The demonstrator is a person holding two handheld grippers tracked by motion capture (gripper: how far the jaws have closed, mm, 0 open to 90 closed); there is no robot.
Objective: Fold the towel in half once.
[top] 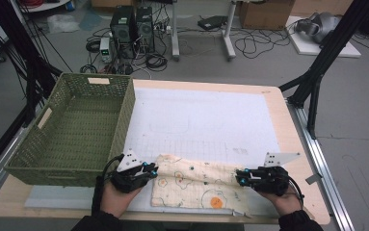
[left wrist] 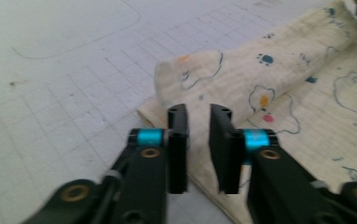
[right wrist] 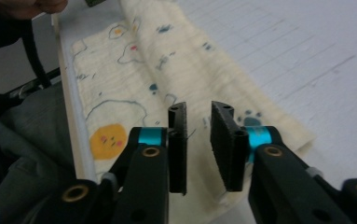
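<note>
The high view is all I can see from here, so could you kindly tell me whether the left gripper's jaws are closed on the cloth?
Observer: No, the left gripper stands open, its jaws parted above the folded edge of the cloth, gripping nothing.
Operator: Thank you. And the right gripper?
Observer: The right gripper is open too, with the cloth's end showing through the gap.
Operator: Is that end a single layer?
Observer: No, a fold runs along the cloth, doubled over the printed layer beneath.
</note>
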